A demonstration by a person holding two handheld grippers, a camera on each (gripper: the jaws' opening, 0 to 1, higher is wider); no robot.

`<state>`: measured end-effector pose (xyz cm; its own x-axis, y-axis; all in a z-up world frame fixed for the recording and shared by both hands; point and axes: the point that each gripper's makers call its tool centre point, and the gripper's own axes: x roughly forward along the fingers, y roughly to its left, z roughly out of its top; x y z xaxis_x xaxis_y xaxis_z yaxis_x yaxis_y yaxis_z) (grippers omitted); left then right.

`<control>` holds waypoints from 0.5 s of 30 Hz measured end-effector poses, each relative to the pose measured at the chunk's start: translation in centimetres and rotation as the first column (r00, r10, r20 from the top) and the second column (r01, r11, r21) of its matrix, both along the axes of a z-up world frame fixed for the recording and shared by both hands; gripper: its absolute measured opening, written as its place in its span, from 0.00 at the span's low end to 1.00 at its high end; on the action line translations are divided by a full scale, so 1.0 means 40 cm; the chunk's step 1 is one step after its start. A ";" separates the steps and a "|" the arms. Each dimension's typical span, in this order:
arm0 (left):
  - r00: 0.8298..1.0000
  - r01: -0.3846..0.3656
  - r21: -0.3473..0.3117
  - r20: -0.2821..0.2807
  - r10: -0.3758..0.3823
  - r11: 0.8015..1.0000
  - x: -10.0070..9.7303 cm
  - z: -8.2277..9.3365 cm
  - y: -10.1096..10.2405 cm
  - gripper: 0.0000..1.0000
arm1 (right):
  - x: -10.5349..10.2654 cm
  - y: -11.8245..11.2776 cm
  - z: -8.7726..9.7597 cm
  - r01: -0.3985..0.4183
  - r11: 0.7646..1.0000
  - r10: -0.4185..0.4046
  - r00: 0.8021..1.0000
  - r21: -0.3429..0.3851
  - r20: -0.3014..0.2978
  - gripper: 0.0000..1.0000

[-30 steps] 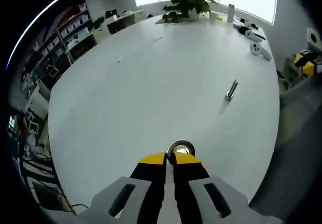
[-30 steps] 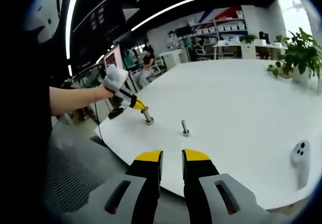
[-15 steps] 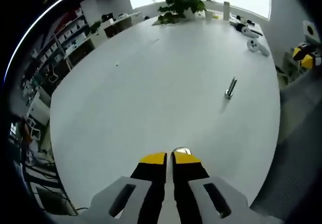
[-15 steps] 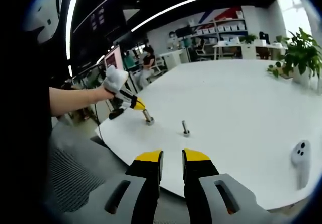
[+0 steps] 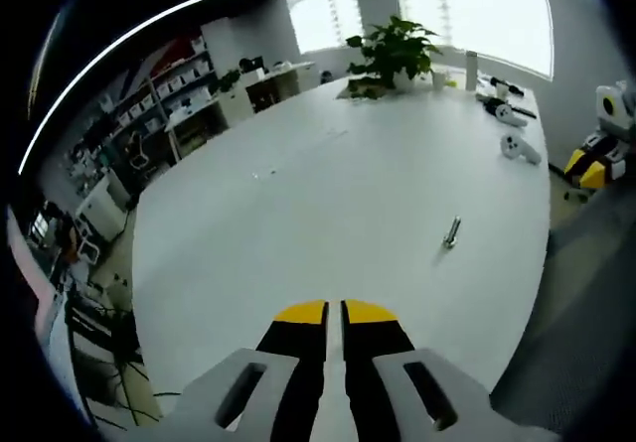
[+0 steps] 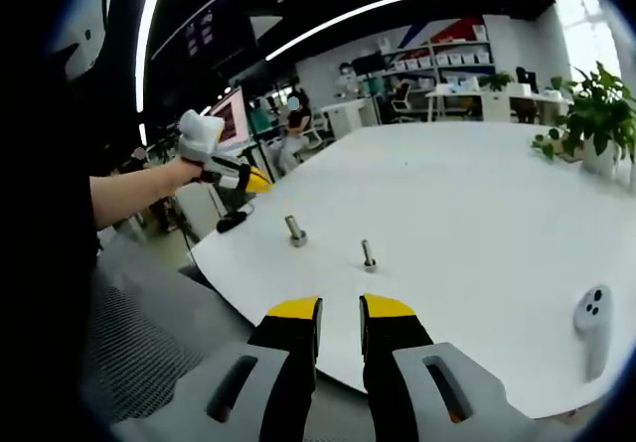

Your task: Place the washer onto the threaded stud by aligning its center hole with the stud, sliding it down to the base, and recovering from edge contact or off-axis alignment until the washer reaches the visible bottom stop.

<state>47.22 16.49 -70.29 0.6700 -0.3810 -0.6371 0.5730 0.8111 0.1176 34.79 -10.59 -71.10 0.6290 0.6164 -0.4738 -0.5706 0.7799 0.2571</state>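
Stands alone now in the right gripper view: short steel threaded stud on the round white table, with a wider ring at its foot. Probably the small steel washer, but too small to tell. No longer capped by the left gripper, which half a second ago was pressing down on the stud's top. Now lifted clear, up at about 10 o'clock from the stud and well apart from it.

Reads as a release: washer most likely left on the stud and the hand backing off. Cannot confirm from here that it sits flat at the bottom stop rather than cocked on the threads.

In the left gripper view, yellow-tipped jaws all but closed, only a thin slit between them and nothing pinched there. Gone from just ahead of those tips, at 12 o'clock: the shiny round top seen a second ago. Ahead at about 1 o'clock, well apart, a second slim steel bolt standing on the table.

Right gripper idle near the table edge, jaws parted and empty. From its tips, stud at about 11 o'clock, second bolt near 12 o'clock, neither close.
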 end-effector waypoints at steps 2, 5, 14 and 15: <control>1.000 0.003 0.001 0.017 -0.003 1.000 -0.028 0.023 0.003 0.02 | 0.000 0.000 0.001 -0.001 1.000 0.001 1.000 -0.005 0.005 0.18; 0.999 0.017 0.001 0.029 -0.017 1.000 -0.061 0.050 0.005 0.03 | -0.003 0.004 0.002 -0.011 1.000 0.011 1.000 -0.006 0.008 0.18; 0.997 0.029 -0.063 0.080 -0.024 0.998 -0.190 0.122 -0.017 0.08 | -0.001 -0.001 0.014 -0.012 1.000 0.012 0.999 0.003 0.039 0.18; 0.996 0.030 -0.065 0.084 -0.024 0.997 -0.201 0.124 -0.018 0.08 | -0.001 -0.001 0.015 -0.014 1.000 0.013 0.999 0.003 0.041 0.18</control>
